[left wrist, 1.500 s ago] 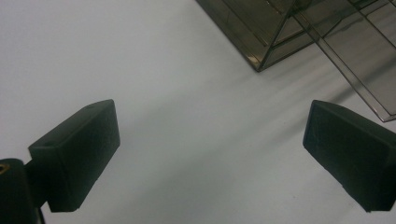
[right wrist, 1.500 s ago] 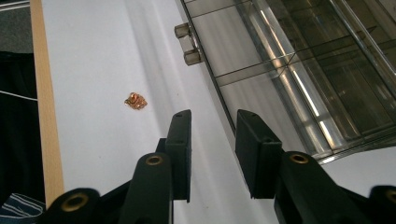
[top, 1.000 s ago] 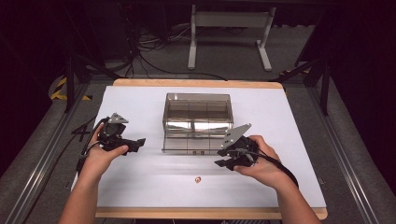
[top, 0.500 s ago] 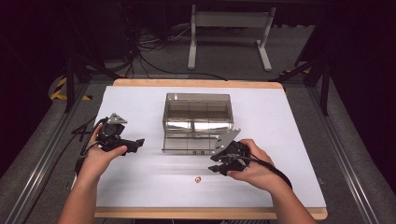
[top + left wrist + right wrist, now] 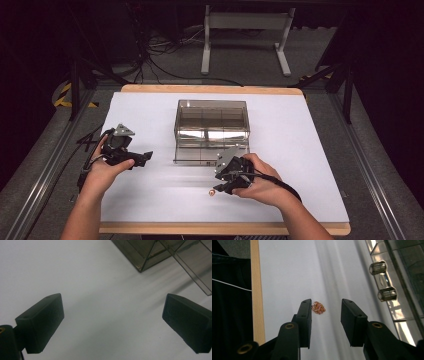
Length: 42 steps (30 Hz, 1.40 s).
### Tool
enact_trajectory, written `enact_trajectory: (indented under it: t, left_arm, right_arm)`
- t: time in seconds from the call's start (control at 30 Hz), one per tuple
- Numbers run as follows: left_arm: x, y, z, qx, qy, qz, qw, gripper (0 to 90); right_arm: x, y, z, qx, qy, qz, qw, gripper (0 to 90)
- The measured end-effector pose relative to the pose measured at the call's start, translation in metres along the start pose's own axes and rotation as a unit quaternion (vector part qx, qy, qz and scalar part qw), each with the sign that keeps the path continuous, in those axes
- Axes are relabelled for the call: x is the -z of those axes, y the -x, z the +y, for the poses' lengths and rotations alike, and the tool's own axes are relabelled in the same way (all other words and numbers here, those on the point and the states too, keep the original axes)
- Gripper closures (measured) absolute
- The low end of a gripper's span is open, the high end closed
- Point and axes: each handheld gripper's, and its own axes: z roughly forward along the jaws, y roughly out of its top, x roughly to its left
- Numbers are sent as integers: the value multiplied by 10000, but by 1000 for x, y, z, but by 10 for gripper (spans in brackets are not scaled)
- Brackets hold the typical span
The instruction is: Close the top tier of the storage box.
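A small tangle of copper-pink chain (image 5: 212,192) lies on the white table (image 5: 300,150), near its front edge. My right gripper (image 5: 220,188) is open and hangs low just right of it. In the right gripper view the chain (image 5: 318,307) sits just past the left fingertip, inside the gap line, with neither pad touching it. My left gripper (image 5: 146,156) is open and holds nothing, resting at the table's left side. Bare table shows between its jaws in the left gripper view (image 5: 111,298).
A smoky clear plastic drawer box (image 5: 211,131) stands mid-table, just behind the right hand. Its corner (image 5: 150,252) shows in the left gripper view, and its front with a clear handle (image 5: 383,281) in the right gripper view. The table's wooden front edge (image 5: 257,290) runs close to the chain.
My right hand has moved left and toward the front edge, sinking to the chain. The left hand has stayed put.
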Motion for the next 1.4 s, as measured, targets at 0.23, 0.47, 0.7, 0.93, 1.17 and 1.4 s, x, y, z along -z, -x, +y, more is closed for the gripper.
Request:
enact_trajectory:
  t: [0.23,0.47,0.7,0.93,1.17,1.4]
  left_arm:
    - [3,0,-2,9,-17,4,10000,45]
    - [4,0,-3,3,-18,9,10000,45]
    - [4,0,-3,-21,-20,14,10000,45]
    - [4,0,-3,-8,-7,11,10000,45]
    - [3,0,-3,4,-35,-1,10000,46]
    - [3,0,-2,-38,-49,-7,10000,46]
  right_arm:
    - [-11,-2,5,73,-27,-10,10000,636]
    - [-23,-3,6,51,-179,65,9998,636]
    - [-34,-2,5,21,-331,160,9993,658]
    - [-43,-2,5,-22,-482,200,9986,669]
    - [-50,-2,4,15,-602,160,9981,683]
    - [-51,-3,4,43,-645,153,9978,734]
